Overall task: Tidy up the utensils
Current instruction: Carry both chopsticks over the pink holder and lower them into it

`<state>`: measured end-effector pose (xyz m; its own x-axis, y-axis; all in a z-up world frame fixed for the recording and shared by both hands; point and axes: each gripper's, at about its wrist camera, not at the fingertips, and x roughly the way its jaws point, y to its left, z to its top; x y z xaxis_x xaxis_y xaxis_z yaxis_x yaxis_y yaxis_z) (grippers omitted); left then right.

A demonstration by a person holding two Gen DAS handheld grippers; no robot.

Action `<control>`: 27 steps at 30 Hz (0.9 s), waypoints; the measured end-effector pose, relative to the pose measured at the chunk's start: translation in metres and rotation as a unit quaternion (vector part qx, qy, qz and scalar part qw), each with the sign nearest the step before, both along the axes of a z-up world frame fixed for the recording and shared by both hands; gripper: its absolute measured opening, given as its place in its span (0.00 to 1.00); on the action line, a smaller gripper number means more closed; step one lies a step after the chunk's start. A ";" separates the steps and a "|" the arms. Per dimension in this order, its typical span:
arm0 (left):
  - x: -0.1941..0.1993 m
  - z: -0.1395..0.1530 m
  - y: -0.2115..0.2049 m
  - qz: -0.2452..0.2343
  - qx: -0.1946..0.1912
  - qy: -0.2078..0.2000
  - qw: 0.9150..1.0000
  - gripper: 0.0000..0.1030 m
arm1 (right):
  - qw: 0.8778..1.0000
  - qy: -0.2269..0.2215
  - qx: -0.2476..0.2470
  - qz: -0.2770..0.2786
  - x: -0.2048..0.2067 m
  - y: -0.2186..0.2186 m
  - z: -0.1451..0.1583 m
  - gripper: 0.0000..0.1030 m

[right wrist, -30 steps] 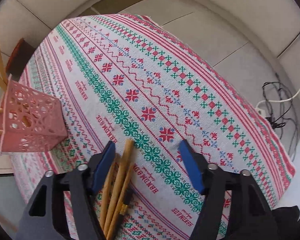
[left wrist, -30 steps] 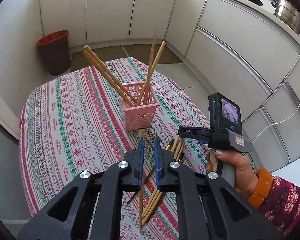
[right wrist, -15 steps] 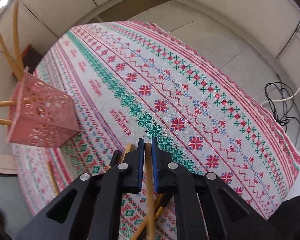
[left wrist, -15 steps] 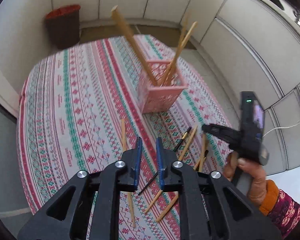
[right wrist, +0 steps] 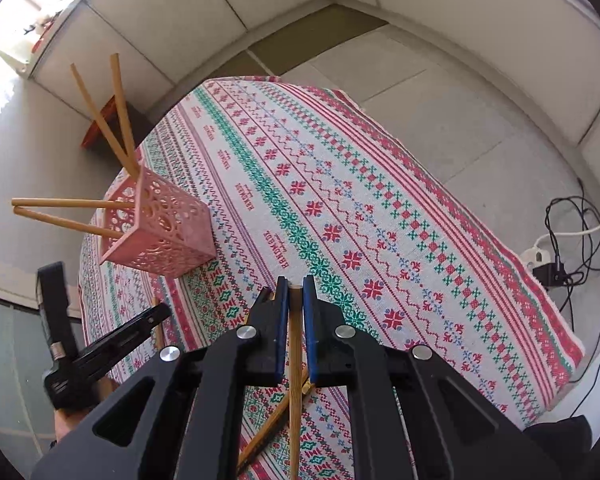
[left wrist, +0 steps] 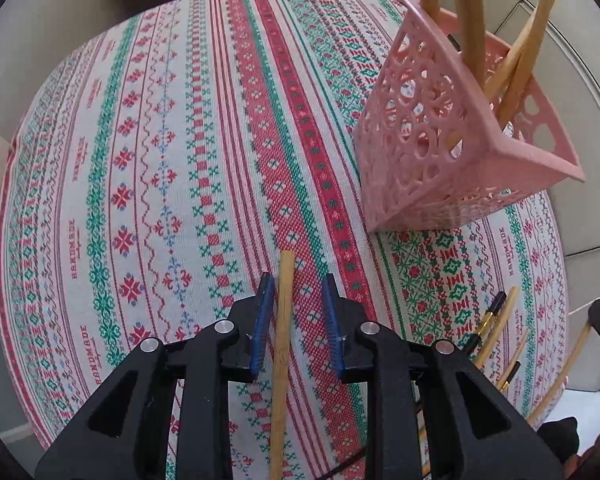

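Since the earlier frame, my right gripper (right wrist: 296, 294) has closed its jaws on a chopstick (right wrist: 295, 380); left gripper (left wrist: 298, 308) jaws open astride a second chopstick (left wrist: 283, 344) lying on the surface (left wrist: 140, 160), near the pink basket (left wrist: 432, 152).

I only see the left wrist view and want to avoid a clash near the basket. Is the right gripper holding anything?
Observer: Yes. The right gripper is shut on a held chopstick, whose end sits level with the fingertips.
Operator: Is it clear of the loose ones on the cloth?
Observer: A loose chopstick lies slanted under it on the tablecloth. I cannot tell whether they touch.
Operator: How many are in the basket? My view cuts off their tops.
Observer: Four chopsticks stand in the pink basket, leaning out in two pairs.
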<state>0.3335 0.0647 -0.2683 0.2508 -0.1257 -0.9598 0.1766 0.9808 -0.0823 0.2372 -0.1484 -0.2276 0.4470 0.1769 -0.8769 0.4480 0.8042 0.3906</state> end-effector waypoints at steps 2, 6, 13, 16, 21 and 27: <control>-0.004 0.001 0.001 0.010 0.017 -0.011 1.000 0.07 | 1.000 -0.011 -0.005 0.011 -0.001 0.001 0.008 0.07; -0.027 0.020 0.022 0.023 -0.021 -0.025 0.999 0.06 | 0.999 -0.039 -0.003 0.033 -0.010 0.003 0.030 0.07; -0.113 0.123 0.064 0.014 -0.107 -0.137 0.985 0.06 | 0.989 -0.110 -0.015 0.097 -0.049 0.024 0.084 0.07; -0.145 0.152 0.068 0.018 -0.129 -0.177 0.976 0.06 | 0.983 -0.135 -0.029 0.123 -0.068 0.034 0.108 0.07; -0.166 0.187 0.053 0.007 -0.131 -0.227 0.965 0.06 | 0.975 -0.164 -0.044 0.145 -0.086 0.039 0.147 0.07; -0.157 0.247 0.043 -0.010 -0.133 -0.279 0.951 0.06 | 0.964 -0.208 -0.068 0.152 -0.073 0.040 0.211 0.07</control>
<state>0.1760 0.1081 -0.0216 0.7061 -0.3559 -0.6121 0.2845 0.9342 -0.2151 0.1643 -0.1087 -0.0169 0.7100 0.2516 -0.6577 0.0108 0.9300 0.3674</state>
